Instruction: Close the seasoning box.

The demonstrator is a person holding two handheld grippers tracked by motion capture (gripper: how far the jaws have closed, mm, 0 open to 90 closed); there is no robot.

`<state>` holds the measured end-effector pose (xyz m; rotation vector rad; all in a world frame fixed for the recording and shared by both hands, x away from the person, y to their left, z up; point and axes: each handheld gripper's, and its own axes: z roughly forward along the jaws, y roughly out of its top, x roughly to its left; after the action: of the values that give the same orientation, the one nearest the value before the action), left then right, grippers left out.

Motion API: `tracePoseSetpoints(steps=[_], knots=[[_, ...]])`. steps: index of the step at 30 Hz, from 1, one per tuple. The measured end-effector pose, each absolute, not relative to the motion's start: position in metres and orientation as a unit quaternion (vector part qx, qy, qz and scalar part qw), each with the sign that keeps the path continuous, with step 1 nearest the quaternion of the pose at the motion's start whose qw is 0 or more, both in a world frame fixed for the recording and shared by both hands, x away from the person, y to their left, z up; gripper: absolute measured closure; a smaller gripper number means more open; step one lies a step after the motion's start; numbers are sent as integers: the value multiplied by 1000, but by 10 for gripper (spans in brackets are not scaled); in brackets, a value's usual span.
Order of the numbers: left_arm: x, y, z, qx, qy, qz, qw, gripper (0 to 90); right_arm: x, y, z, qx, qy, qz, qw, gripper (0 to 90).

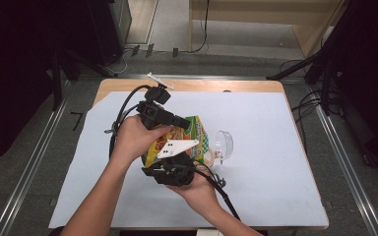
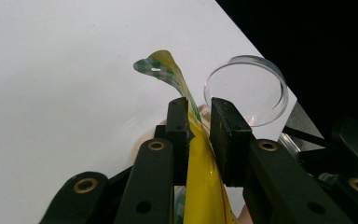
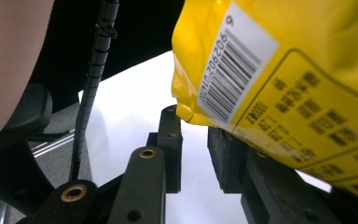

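Observation:
A yellow snack bag (image 1: 197, 129) with green checks is held up over the white sheet between both hands. My left gripper (image 2: 199, 105) is shut on the bag's thin upper edge (image 2: 167, 69), which runs between its jaws. In the high view the left gripper (image 1: 183, 121) reaches in from the left. My right gripper (image 3: 195, 119) stands open, with white sheet showing through the gap. The bag's barcode corner (image 3: 242, 70) hangs just above its right jaw. The right gripper (image 1: 178, 161) sits under the bag's near end.
A clear round dish (image 1: 224, 144) lies on its side just right of the bag, and it is close behind the left jaws (image 2: 247, 88). The white sheet (image 1: 270, 118) covers the wooden table. A black cable (image 3: 91, 84) hangs to the left of the right jaws.

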<state>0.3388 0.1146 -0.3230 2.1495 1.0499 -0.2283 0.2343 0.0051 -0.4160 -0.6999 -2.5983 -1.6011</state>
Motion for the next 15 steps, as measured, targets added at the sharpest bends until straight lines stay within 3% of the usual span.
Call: tracePoseSetpoints(steps=[15], knots=[[340, 115, -324, 834, 406, -87, 362, 780, 235, 5, -415, -220, -832, -508, 6, 764]])
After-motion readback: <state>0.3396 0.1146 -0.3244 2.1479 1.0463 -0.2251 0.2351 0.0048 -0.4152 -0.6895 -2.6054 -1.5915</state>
